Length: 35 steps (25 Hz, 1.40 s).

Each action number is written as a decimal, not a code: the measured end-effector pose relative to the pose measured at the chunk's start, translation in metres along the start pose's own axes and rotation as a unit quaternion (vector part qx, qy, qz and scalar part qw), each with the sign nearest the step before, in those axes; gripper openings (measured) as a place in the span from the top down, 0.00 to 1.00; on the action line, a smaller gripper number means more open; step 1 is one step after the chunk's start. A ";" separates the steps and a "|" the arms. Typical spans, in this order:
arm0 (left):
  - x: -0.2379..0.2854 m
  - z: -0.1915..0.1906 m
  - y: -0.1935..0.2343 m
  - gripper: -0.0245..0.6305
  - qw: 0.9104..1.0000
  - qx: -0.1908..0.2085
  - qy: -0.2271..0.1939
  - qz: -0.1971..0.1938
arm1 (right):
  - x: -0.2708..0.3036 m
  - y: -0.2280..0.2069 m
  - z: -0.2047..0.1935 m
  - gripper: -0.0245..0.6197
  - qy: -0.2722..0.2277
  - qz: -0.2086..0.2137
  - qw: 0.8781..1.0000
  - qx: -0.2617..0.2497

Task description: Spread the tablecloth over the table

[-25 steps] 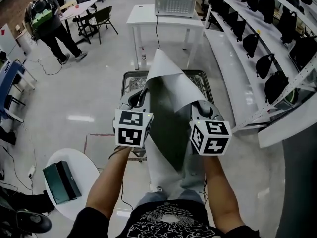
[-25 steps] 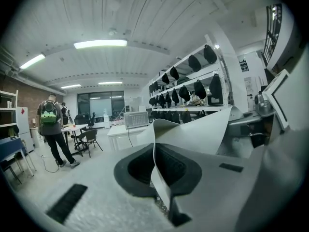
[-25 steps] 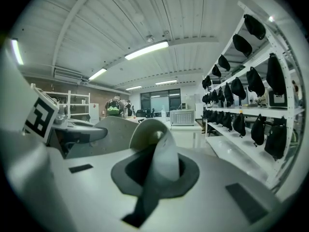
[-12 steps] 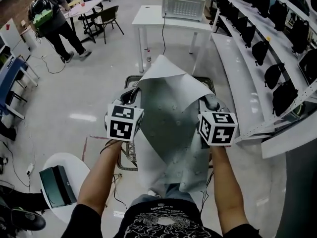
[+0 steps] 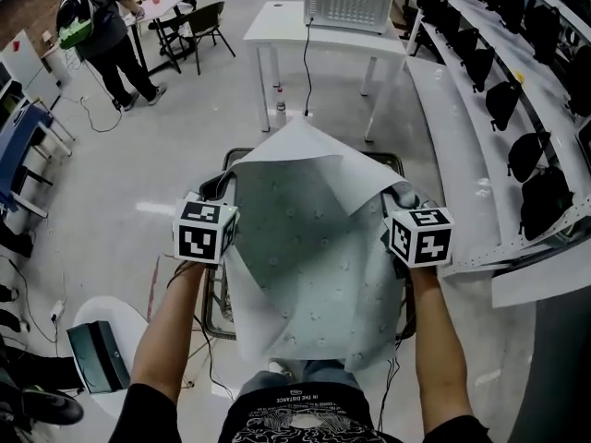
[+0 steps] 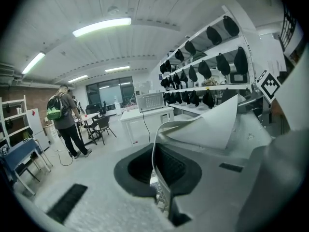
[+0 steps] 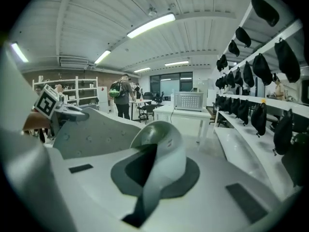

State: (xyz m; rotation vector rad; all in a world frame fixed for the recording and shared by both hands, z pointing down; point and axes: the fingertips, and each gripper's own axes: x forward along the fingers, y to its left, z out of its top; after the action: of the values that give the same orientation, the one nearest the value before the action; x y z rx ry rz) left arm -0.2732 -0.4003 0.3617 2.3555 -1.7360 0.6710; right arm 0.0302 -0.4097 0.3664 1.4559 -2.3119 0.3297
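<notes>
Tablecloth: I see the grey tablecloth [image 5: 309, 257] stretched in the air between my two grippers at the centre of the head view. Its near edge hangs toward 6 o'clock, by the person's body.
Cloth shape: The far corner peaks toward 12 o'clock, and a paler flap is folded back over the dotted grey face.
Left gripper: My left gripper [image 5: 224, 181] sits at the cloth's 9 o'clock edge. In the left gripper view its jaws are pinched together on a thin fold of that edge [image 6: 155, 170].
Right gripper: My right gripper [image 5: 400, 192] sits at the 3 o'clock edge. Its jaws are closed tight on a curled bit of cloth [image 7: 157, 153].
Table: A dark-framed table [image 5: 236, 153] shows its far rim from under the cloth. I cannot tell whether the cloth touches it.
Beyond, 12 o'clock: A white table [image 5: 277, 28] carries a boxy white appliance [image 5: 349, 3].
Beyond, 10 o'clock: A person with a backpack [image 5: 97, 26] stands well apart from me.
Beyond, 2 o'clock: White shelves [image 5: 462, 109] hold a row of dark bags [image 5: 503, 102].
Beyond, 8 o'clock: A round white stand [image 5: 138, 326] bears a dark box [image 5: 97, 358].
</notes>
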 end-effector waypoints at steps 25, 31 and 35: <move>0.087 -0.128 0.105 0.94 0.986 0.073 0.152 -0.002 | 0.101 -0.089 -0.087 0.93 0.114 0.053 0.991 -0.047; 0.104 -0.159 0.114 0.94 0.979 0.105 0.177 -0.011 | 0.098 -0.108 -0.126 0.93 0.132 0.046 0.990 -0.002; 0.118 -0.183 0.115 0.94 0.973 0.110 0.203 -0.010 | 0.097 -0.118 -0.143 0.92 0.133 0.034 0.991 0.003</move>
State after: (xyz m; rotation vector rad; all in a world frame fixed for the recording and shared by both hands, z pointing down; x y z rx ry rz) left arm -0.4020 -0.4730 0.5583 2.1546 -1.5201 1.2952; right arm 0.1275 -0.4833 0.5367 1.2540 -2.1485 0.5176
